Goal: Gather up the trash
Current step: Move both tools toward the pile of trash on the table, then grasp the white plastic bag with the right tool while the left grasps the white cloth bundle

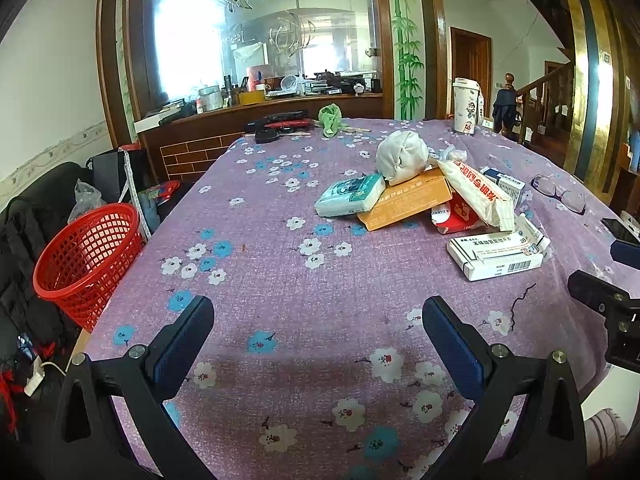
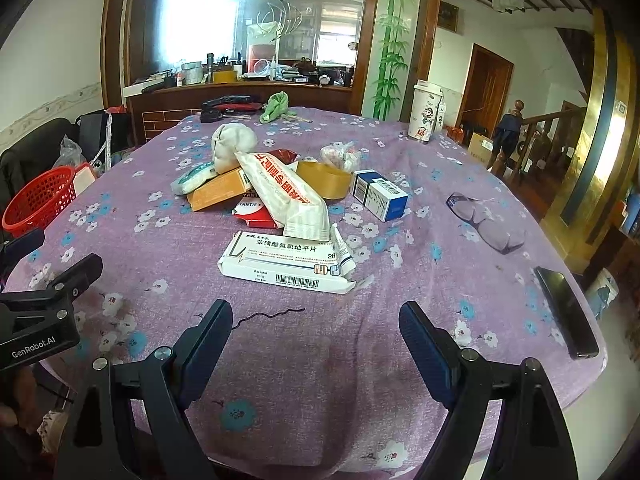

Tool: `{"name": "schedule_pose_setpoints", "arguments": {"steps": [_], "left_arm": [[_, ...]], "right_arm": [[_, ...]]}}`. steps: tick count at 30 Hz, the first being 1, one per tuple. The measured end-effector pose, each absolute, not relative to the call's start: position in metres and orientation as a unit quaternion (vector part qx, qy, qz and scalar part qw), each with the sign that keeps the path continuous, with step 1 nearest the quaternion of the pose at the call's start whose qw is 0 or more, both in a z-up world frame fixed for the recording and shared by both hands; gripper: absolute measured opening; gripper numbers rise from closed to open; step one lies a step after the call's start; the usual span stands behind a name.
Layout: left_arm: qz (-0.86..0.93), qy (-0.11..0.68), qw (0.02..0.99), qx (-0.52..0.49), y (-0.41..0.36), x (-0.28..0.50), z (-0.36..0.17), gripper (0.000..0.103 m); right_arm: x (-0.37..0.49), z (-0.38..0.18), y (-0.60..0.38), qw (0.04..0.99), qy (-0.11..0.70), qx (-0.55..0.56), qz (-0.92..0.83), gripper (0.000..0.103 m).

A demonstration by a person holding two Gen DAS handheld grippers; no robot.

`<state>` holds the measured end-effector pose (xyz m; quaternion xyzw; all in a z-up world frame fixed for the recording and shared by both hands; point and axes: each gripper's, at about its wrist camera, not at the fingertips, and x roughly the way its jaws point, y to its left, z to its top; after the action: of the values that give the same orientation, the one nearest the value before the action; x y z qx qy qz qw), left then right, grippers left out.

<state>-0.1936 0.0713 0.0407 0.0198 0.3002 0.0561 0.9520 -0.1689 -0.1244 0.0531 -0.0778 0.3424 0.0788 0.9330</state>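
A heap of trash lies on the purple flowered tablecloth (image 1: 280, 288): a flat white medicine box (image 2: 286, 264) nearest me, a white wrapper with red print (image 2: 284, 188), an orange box (image 2: 216, 194), a tissue pack (image 1: 350, 200), a white crumpled bundle (image 1: 402, 156) and a blue-white box (image 2: 380, 196). A red mesh basket (image 1: 86, 256) stands off the table's left edge. My left gripper (image 1: 318, 322) hovers open over bare cloth, short of the heap. My right gripper (image 2: 316, 320) is open too, just short of the white medicine box, nothing between its fingers.
A pair of glasses (image 2: 486, 218) and a black phone (image 2: 568, 310) lie on the right side of the table. A white cup (image 2: 426, 116), a green cloth (image 2: 276, 106) and dark items sit at the far edge. A black thread (image 2: 268, 316) lies near my right gripper.
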Motion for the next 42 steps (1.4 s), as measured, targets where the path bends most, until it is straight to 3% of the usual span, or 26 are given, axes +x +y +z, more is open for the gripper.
{"name": "schedule_pose_setpoints", "arguments": {"steps": [27,32,37,42], "left_arm": [[0.053,0.315,0.947,0.020,0.071,-0.188,0.037,0.103],[0.025,0.340,0.940,0.016,0.078,-0.170,0.045,0.103],[-0.001,0.378,0.926,0.000,0.094,-0.132,0.054,0.103],[-0.024,0.400,0.916,0.011,0.101,-0.094,0.056,0.098]], "right_arm": [[-0.163,0.048,-0.123,0.927,0.355,-0.079,0.095,0.088],[-0.143,0.065,-0.131,0.916,0.362,-0.074,0.157,0.082],[-0.111,0.076,-0.135,0.896,0.386,-0.054,0.212,0.066],[-0.078,0.076,-0.115,0.888,0.382,-0.106,0.232,0.065]]}}
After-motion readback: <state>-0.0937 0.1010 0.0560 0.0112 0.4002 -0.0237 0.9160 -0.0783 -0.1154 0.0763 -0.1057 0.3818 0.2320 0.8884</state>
